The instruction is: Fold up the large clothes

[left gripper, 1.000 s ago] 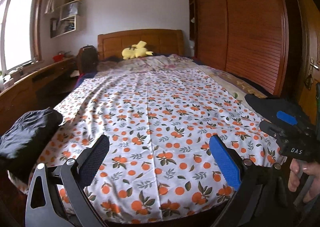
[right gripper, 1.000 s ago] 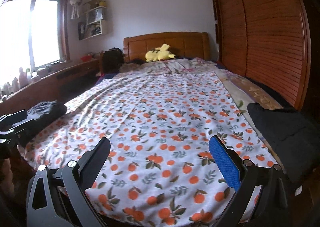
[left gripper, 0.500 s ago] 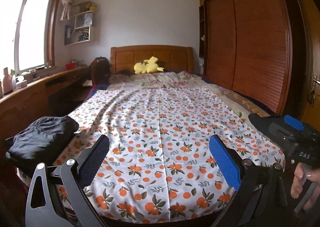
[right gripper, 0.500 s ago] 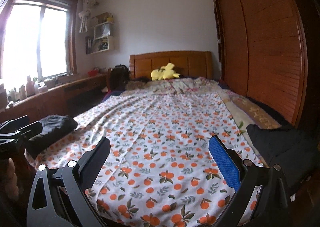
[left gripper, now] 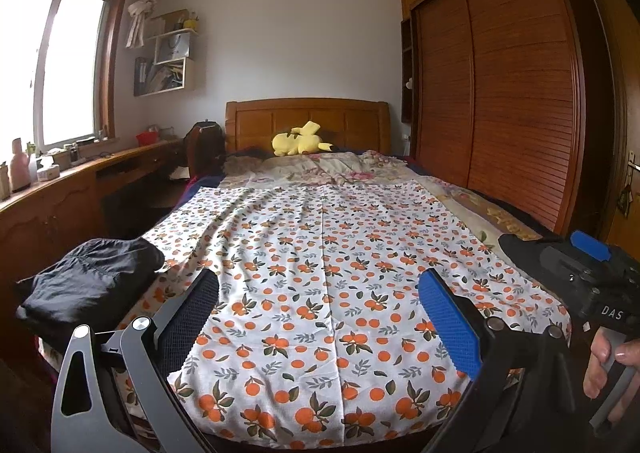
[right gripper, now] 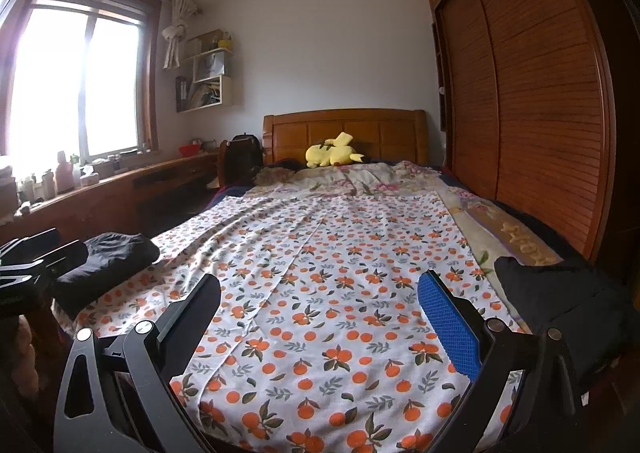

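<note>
The left gripper [left gripper: 318, 317] has two long black fingers on flat black arms with oval cut-outs and round silver screws; one pad is black mesh, the other pad [left gripper: 448, 327] blue and dimpled. The right gripper [right gripper: 318, 319] looks the same. Seen from the left, its black body carries a blue tab, white letters "DAS" and a grey trigger under a bare hand [left gripper: 610, 367].
</note>
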The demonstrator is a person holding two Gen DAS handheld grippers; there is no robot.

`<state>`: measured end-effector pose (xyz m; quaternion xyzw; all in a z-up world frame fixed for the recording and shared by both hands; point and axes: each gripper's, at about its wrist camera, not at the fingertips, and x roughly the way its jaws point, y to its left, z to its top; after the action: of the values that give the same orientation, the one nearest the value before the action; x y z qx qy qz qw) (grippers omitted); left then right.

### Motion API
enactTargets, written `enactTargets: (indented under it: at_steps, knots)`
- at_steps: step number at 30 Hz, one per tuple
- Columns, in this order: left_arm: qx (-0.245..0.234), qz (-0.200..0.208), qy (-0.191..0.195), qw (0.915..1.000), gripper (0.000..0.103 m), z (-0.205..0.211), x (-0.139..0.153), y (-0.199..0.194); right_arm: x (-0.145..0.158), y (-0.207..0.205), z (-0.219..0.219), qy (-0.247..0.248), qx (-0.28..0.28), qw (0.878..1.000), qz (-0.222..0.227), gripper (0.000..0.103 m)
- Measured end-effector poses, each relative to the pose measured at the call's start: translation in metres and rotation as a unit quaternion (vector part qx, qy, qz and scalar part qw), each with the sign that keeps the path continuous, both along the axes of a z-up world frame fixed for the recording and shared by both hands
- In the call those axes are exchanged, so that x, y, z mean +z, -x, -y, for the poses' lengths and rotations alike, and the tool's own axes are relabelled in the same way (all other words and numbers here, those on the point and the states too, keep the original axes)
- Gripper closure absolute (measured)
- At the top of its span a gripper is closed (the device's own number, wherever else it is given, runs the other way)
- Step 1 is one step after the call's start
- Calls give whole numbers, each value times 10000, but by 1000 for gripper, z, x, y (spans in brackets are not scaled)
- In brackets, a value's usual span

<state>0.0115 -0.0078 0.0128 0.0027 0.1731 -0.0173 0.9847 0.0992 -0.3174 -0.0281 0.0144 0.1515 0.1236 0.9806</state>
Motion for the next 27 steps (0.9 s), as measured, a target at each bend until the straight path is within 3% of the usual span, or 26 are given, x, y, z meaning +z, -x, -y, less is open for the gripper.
enactTargets:
  at_steps: [27]
  knots:
    - [30,-63,-17,10000,2,-6,-10,-2,-5,-3,5,7,-66,10000,-30,8]
